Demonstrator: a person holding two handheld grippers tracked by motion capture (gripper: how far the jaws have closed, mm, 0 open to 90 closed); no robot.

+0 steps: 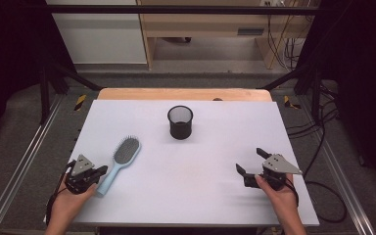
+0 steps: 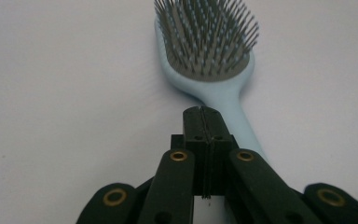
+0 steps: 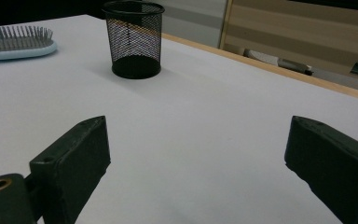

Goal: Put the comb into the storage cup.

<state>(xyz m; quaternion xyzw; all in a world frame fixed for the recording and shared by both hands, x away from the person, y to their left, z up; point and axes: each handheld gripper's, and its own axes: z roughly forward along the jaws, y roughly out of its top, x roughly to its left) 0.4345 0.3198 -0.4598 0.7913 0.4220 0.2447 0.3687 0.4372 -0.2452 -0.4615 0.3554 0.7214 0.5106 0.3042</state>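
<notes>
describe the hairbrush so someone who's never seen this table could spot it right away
On the white table, look to the near left, beside the person's left tool. The hairbrush lies flat there, bristles up, handle toward that tool. Its pale blue body and grey bristle pad set it apart from the black mesh cup farther back.

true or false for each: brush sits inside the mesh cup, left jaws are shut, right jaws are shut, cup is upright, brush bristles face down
1. The hairbrush sits inside the mesh cup. False: it lies on the table, apart from the cup.
2. The left gripper is shut. True.
3. The right gripper is shut. False: its jaws stand wide apart, nothing between them.
4. The cup stands upright. True.
5. The brush's bristles face down. False: they face up.
</notes>
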